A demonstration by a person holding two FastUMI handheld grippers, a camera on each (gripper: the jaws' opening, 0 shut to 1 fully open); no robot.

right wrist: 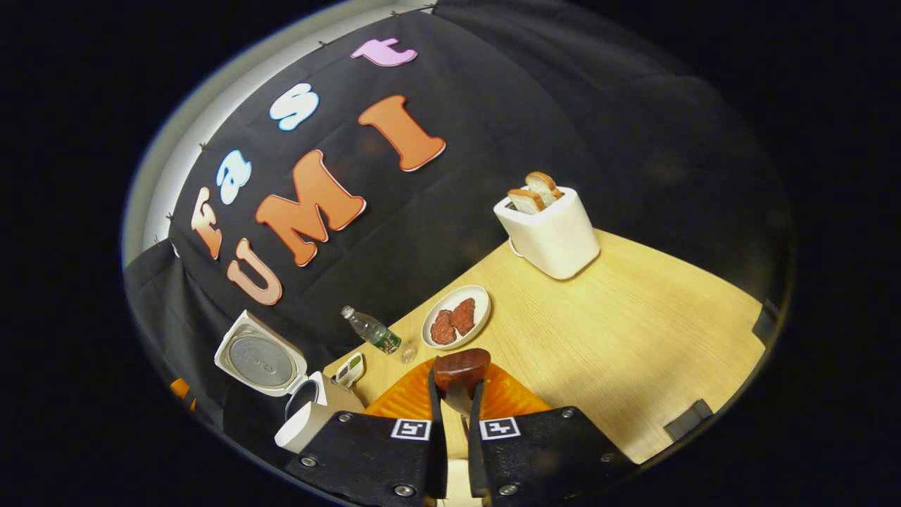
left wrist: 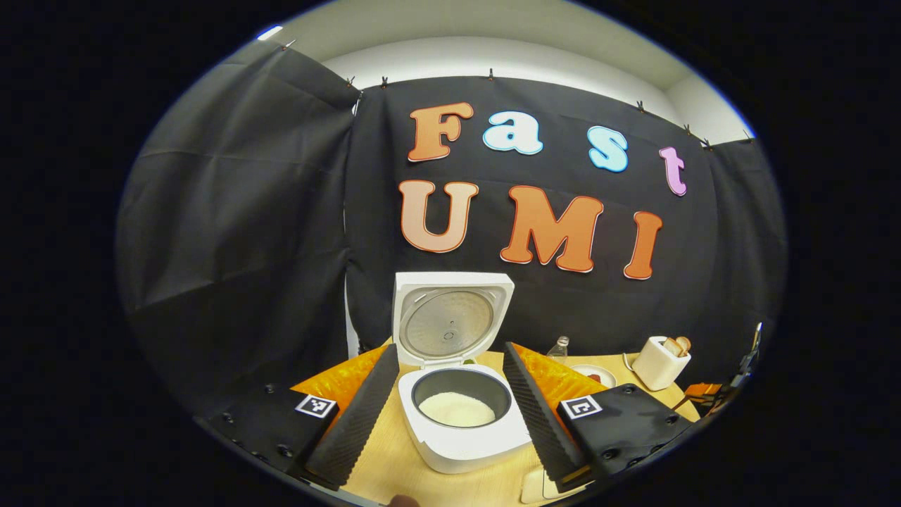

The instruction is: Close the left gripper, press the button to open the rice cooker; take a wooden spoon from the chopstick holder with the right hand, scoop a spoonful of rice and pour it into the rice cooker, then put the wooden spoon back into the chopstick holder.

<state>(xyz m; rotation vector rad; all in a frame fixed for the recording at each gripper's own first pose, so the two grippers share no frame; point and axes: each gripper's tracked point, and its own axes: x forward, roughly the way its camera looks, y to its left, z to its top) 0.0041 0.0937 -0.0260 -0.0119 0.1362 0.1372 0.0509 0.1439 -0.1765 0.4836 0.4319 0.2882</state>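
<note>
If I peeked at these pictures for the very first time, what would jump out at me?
First, the white rice cooker on the wooden table, its lid flipped up and white rice in the pot, framed between the open left tongs. Next, the right tongs pinching a wooden spoon. Farther back stand a white toaster with bread and a plate of meat.

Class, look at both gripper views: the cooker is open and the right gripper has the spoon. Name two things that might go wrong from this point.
1. The right gripper pinches the wooden spoon by a short stretch just behind its bowl; it may twist or slip while being carried.
2. The rice cooker stands between the open left gripper fingers, lid upright; a small sideways move might knock the cooker, or a passing spoon might clip the lid.
</note>
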